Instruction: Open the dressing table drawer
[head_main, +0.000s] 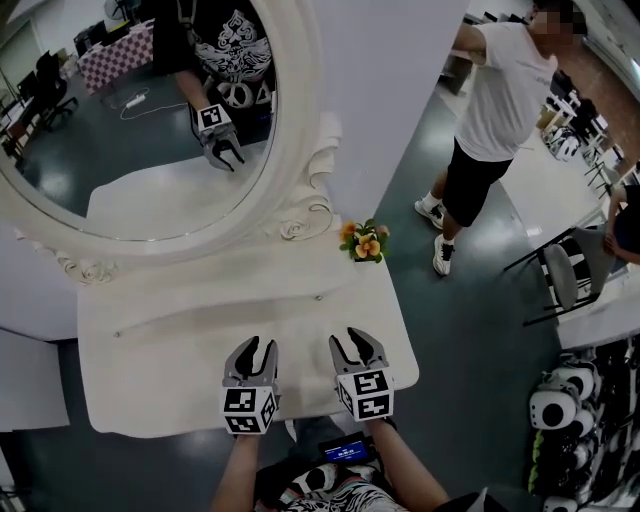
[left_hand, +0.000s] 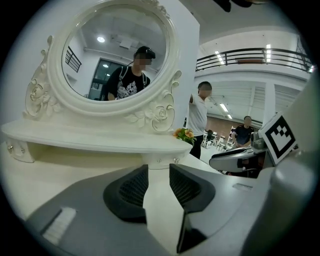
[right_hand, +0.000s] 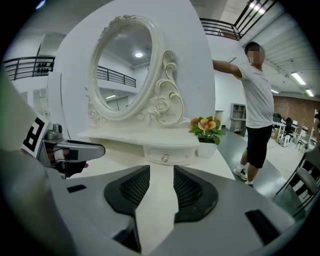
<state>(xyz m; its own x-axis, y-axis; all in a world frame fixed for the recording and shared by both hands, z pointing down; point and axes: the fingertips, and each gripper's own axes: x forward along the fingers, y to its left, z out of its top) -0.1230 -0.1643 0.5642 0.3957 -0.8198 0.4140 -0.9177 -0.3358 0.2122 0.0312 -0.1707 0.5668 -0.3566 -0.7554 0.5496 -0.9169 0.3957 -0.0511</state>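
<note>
Step in hand: the approach is judged to be under way; nothing has been gripped and the drawer is taken to be closed.
Left gripper (head_main: 252, 345): held over the near edge of the dressing table (head_main: 150, 385); its jaws are seen wide apart, with only bare tabletop between them.
Right gripper (head_main: 358, 338): held just beside the left one at the same edge; its jaws are likewise spread and nothing is held.
Drawer (right_hand: 167, 152): found under the raised shelf below the mirror (head_main: 300, 150), towards the right end, near the flower pot (head_main: 364, 242), well apart from both grippers.
Knob (right_hand: 164, 159): a small round knob is seen on the drawer front; a second smaller stud may sit beside it, though it is too small to be made out surely.
Facing: the drawer front and knob are turned towards the grippers.
Long axis: the front is laid level and runs across the table, parallel to its near edge; the slide is judged to run towards the person.
Next move: a gripper would have to be carried forward across the top, the jaws set either side of the knob and closed on it, then a straight pull made along the slide.
Better placed: the right gripper, since the knob is seen almost in line with its jaw gap.
</note>
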